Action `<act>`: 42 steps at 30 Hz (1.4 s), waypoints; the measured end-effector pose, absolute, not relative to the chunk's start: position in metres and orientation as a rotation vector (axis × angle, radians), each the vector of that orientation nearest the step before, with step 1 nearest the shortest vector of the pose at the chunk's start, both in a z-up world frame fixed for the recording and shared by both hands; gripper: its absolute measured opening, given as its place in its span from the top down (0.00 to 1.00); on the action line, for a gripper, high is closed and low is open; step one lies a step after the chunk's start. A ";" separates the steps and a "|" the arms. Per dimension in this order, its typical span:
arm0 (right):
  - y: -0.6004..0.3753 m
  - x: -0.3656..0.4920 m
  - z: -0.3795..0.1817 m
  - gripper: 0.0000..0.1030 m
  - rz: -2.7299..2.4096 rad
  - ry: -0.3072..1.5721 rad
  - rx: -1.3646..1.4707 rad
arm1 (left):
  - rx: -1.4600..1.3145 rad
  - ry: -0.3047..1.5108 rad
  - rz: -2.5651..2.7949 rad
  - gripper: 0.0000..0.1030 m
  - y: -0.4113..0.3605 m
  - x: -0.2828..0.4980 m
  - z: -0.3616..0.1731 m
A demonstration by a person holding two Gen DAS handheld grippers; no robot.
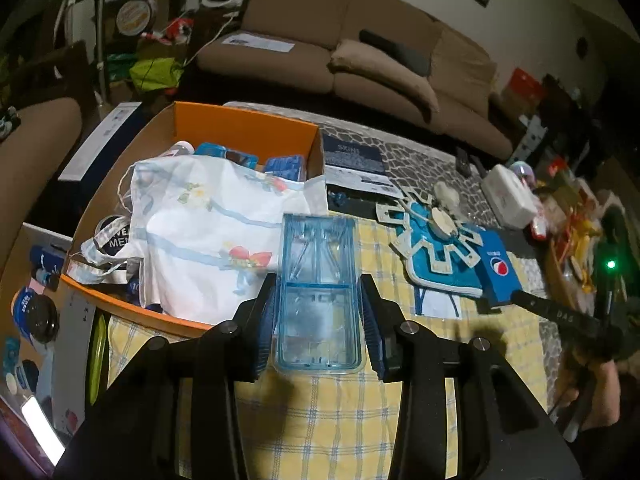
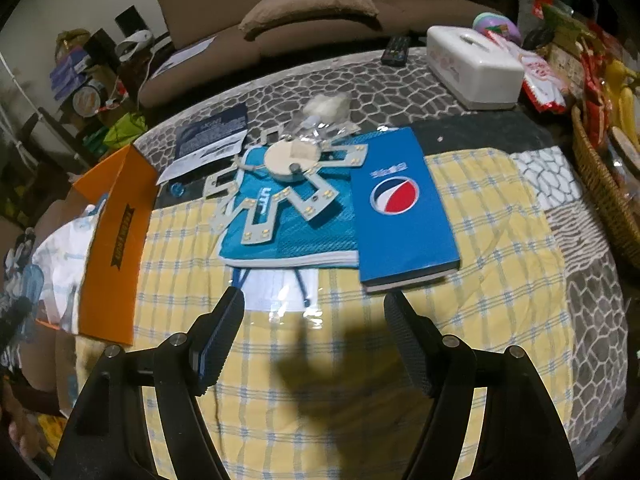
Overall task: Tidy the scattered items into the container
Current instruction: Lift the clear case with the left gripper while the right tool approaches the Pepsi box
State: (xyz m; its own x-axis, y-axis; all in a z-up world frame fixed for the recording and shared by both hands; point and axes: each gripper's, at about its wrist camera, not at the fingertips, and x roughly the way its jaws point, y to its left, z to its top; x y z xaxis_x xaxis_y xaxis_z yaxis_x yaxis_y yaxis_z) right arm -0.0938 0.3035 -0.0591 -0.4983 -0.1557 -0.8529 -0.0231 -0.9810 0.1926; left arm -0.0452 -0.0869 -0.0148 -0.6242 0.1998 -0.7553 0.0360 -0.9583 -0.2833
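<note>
Left gripper (image 1: 318,312) clamped on clear blue case (image 1: 318,280), orange box (image 1: 248,128) ahead-left for the drop; right gripper (image 2: 314,334) wide, empty, Pepsi notebook (image 2: 404,208) just ahead, likely next.

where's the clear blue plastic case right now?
Left wrist view, centre: the clear blue plastic case is clamped between the left gripper pads, held above the yellow checked cloth, just right of the orange cardboard box.
</note>
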 end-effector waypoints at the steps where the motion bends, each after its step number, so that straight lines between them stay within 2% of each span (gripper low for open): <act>1: 0.306 -0.094 -0.058 0.26 -2.652 -0.270 1.529 | -1.310 -0.417 2.722 0.65 -0.088 -0.042 -0.014; 3: 0.314 -0.096 -0.057 0.22 -2.690 -0.247 1.534 | -1.300 -0.408 2.726 0.65 -0.087 -0.040 -0.013; 7: 0.327 -0.109 -0.066 0.20 -2.746 -0.141 1.569 | -1.271 -0.419 2.689 0.65 -0.084 -0.036 -0.009; 9: 0.329 -0.117 -0.075 0.18 -2.769 -0.035 1.597 | -1.254 -0.446 2.675 0.65 -0.086 -0.036 -0.006; 11: 0.327 -0.123 -0.084 0.10 -2.848 0.130 1.590 | -1.239 -0.465 2.671 0.65 -0.088 -0.036 -0.005; 13: 0.324 -0.127 -0.093 0.06 -2.873 0.220 1.558 | -1.236 -0.467 2.671 0.65 -0.088 -0.035 -0.005; 19: 0.314 -0.145 -0.122 0.06 -2.762 0.287 1.608 | -1.245 -0.452 2.666 0.65 -0.082 -0.036 -0.005; 21: 0.313 -0.147 -0.129 0.06 -2.743 0.285 1.644 | -1.241 -0.436 2.673 0.65 -0.078 -0.035 -0.005; 23: 0.314 -0.146 -0.130 0.22 -2.716 0.259 1.689 | -1.239 -0.415 2.681 0.65 -0.075 -0.035 -0.006; 26: 0.319 -0.141 -0.124 0.23 -2.646 0.187 1.747 | -1.240 -0.399 2.679 0.65 -0.070 -0.033 -0.006; 30: 0.311 -0.117 -0.121 0.22 -2.488 0.104 1.880 | -1.242 -0.389 2.678 0.65 -0.068 -0.033 -0.007; 35: 0.296 -0.078 -0.137 0.13 -2.258 0.164 2.026 | -1.246 -0.376 2.675 0.65 -0.064 -0.032 -0.008; 42: 0.313 -0.091 -0.119 0.07 -2.492 0.102 1.913 | -1.236 -0.358 2.665 0.65 -0.053 -0.028 -0.007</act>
